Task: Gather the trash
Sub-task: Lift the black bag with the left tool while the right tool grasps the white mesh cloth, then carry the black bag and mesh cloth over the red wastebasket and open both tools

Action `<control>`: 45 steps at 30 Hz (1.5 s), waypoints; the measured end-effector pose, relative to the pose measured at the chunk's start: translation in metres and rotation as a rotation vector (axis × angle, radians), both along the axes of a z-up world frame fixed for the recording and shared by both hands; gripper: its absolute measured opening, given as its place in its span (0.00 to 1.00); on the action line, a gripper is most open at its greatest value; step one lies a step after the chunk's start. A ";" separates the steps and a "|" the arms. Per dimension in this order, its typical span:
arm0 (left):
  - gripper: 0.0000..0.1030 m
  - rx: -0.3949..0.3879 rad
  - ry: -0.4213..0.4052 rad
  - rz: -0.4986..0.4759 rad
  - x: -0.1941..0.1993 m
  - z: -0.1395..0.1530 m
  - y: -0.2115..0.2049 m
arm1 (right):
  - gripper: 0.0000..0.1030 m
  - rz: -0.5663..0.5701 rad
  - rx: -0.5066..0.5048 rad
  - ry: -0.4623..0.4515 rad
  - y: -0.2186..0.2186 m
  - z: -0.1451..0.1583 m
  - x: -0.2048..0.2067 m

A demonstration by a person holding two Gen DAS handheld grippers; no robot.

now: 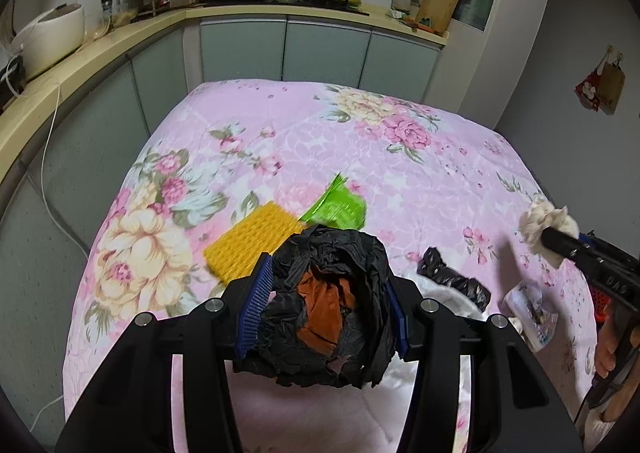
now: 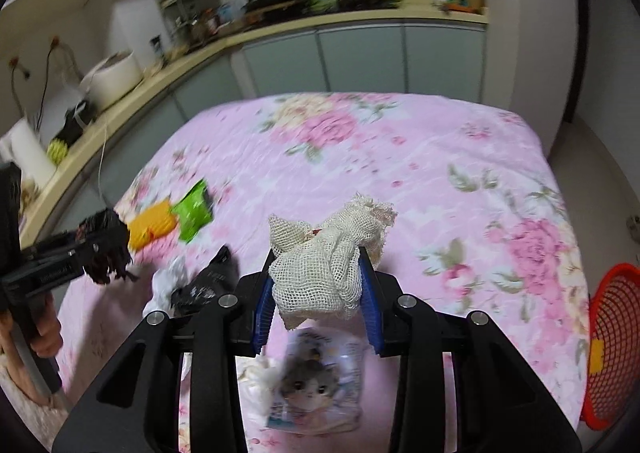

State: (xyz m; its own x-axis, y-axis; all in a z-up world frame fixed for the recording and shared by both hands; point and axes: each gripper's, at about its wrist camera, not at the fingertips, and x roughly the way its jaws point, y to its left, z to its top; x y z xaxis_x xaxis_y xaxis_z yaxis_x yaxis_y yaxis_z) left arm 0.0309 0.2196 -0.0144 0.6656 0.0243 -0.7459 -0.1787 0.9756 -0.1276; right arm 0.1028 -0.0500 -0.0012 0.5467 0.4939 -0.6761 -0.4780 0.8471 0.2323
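My left gripper [image 1: 326,305] is shut on a crumpled black plastic bag [image 1: 332,305] with orange inside, held above the pink floral cloth [image 1: 320,141]. It also shows in the right wrist view [image 2: 106,245]. My right gripper [image 2: 318,293] is shut on a cream mesh net [image 2: 328,261], also seen in the left wrist view [image 1: 546,223]. On the cloth lie a yellow foam net [image 1: 252,243], a green wrapper [image 1: 338,207], a black wrapper [image 1: 454,277], white tissue [image 2: 168,281] and a cartoon-cat packet [image 2: 316,381].
A red mesh basket [image 2: 612,345] stands off the cloth's right edge. A kitchen counter [image 1: 120,37] with a rice cooker [image 1: 50,35], stove and pans runs along the left and back. A cable [image 1: 52,157] hangs down the cabinets.
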 end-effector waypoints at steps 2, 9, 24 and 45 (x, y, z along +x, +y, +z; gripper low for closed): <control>0.47 0.008 -0.002 -0.013 0.007 0.003 -0.007 | 0.35 -0.027 0.013 -0.003 -0.009 0.003 0.002; 0.47 0.037 -0.037 -0.074 0.029 0.022 -0.038 | 0.35 -0.109 0.064 -0.035 -0.046 0.020 0.003; 0.47 0.122 -0.077 -0.253 0.081 0.044 -0.142 | 0.35 -0.297 0.123 -0.054 -0.128 0.030 -0.001; 0.47 0.134 -0.078 -0.501 0.104 0.044 -0.280 | 0.35 -0.578 0.164 -0.090 -0.241 0.028 -0.031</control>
